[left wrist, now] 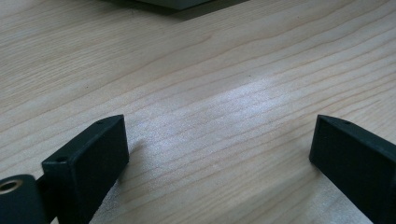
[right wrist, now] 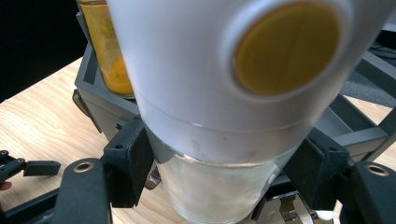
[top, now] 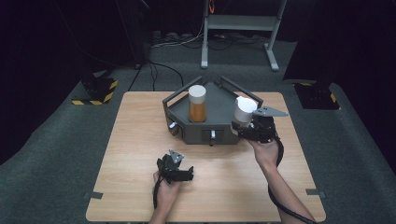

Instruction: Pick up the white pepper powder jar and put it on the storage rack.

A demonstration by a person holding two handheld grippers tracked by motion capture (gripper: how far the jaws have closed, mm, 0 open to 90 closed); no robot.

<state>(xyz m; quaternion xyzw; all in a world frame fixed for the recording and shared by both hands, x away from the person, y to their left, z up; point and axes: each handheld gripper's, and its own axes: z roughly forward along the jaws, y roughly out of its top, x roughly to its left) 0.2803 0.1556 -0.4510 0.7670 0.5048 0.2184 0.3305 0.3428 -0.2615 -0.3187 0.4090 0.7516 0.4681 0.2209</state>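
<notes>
Starting on the left of the high view, the left gripper point(top: 180, 173) sits low over the wooden table point(top: 140, 140), well short of the grey tray point(top: 219, 133), gripped by the person's left hand point(top: 166, 189). In the left gripper view its two black jaws stand wide apart with only bare wood grain between them, nothing held, and just a sliver of the tray's edge point(left wrist: 177, 3) at the top of that picture.

Moving to the middle, there's the tray, an angular grey box with raised bars at its back corners, and inside it an upright jar of orange stuff point(top: 197, 103) with a white cap, standing toward the left part of the tray.

And over to the right, the right gripper point(top: 247, 127) is up at the tray's front right corner, tight around a white-capped jar point(top: 243, 109). The right gripper view shows it well: the jaws clamp the clear glass body of the white-capped jar point(right wrist: 210, 186) from both sides just under its cap, the jar tipped so that the cap leans toward the camera, an orange round disc on the cap's top. The jar of orange stuff point(right wrist: 105, 46) stands behind at upper left, and the left gripper point(right wrist: 28, 168) rests far off on the table.
</notes>
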